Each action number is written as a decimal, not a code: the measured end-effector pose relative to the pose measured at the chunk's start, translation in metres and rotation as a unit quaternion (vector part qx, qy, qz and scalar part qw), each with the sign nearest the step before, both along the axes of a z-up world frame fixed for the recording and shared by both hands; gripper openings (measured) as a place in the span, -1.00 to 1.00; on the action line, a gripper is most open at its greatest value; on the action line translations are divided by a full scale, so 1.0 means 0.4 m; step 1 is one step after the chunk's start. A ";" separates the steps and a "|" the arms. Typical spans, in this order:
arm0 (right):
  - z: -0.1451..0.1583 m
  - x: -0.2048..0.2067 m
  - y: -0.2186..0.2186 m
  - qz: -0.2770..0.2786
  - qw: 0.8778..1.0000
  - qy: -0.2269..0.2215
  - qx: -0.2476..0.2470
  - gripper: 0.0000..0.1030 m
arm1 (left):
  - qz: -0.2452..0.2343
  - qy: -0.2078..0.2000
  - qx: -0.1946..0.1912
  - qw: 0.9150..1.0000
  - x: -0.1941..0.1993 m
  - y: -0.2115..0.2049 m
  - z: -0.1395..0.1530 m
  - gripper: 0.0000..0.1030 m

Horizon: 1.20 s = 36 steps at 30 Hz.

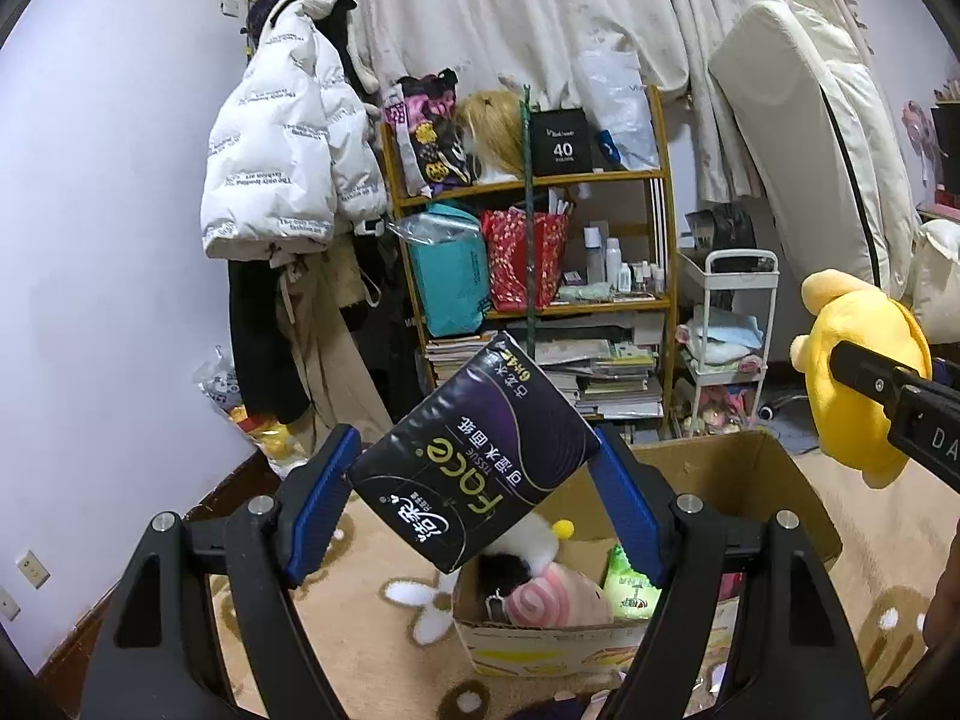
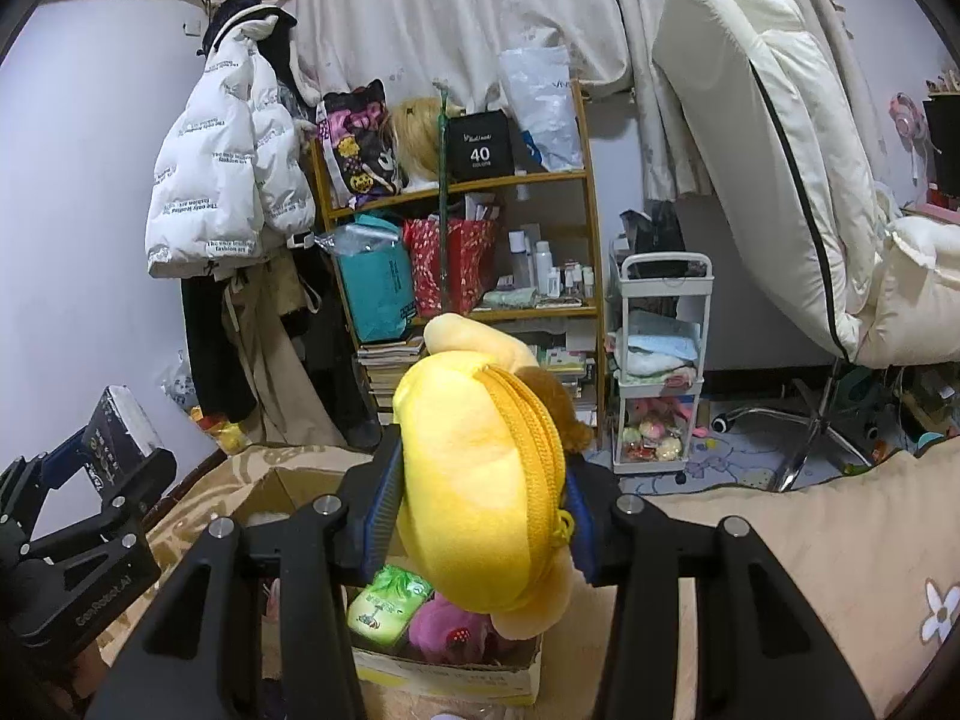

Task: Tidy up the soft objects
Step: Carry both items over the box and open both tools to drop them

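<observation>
Two grippers are in use, each carrying one soft item above one open cardboard box (image 1: 744, 468) standing on the patterned rug (image 1: 384, 546).

Left side: the left gripper (image 1: 474, 498) has its blue pads (image 1: 324, 498) closed against the two ends of a dark tissue pack (image 1: 474, 456). The pack is tilted, its print upside down, and hangs over the box's near left corner, clear of the contents. Judgement: it is held there for release into the box.

Centre: the box already holds one pink plush (image 1: 552, 600), one green packet (image 1: 630, 588) against the right wall, and one black-and-white plush (image 1: 528, 546), partly hidden behind the pack. Other contents cannot be counted.

Right side: the right gripper (image 2: 480, 516) is clamped on one yellow plush pouch (image 2: 480, 480), zipper uppermost, above the box's near edge. The jaws press into both flanks; the grip looks secure. Judgement: this item is likewise awaiting deposit, and neither item has yet been released.
</observation>
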State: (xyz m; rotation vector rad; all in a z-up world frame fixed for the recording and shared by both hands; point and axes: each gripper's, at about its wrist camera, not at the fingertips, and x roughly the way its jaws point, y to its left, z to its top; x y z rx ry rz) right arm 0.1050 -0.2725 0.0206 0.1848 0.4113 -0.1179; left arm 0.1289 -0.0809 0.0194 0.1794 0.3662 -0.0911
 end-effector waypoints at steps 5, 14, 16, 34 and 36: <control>-0.019 0.011 -0.016 0.005 1.000 0.010 0.018 -0.04 | -0.005 0.015 -0.004 1.000 0.022 -0.004 -0.027 0.50; -0.071 0.041 -0.008 0.038 0.998 0.033 0.042 -0.03 | -0.016 0.062 -0.022 0.998 0.066 0.007 -0.081 0.50; -0.083 0.045 0.004 0.047 0.997 0.038 0.040 -0.03 | -0.018 0.071 -0.025 0.997 0.072 0.009 -0.089 0.50; -0.137 0.058 0.027 0.066 0.994 0.068 0.046 0.05 | -0.045 0.127 -0.007 0.991 0.092 -0.018 -0.147 0.50; -0.134 0.055 0.027 0.067 0.995 0.063 0.047 0.05 | -0.045 0.129 -0.007 0.991 0.092 -0.018 -0.148 0.50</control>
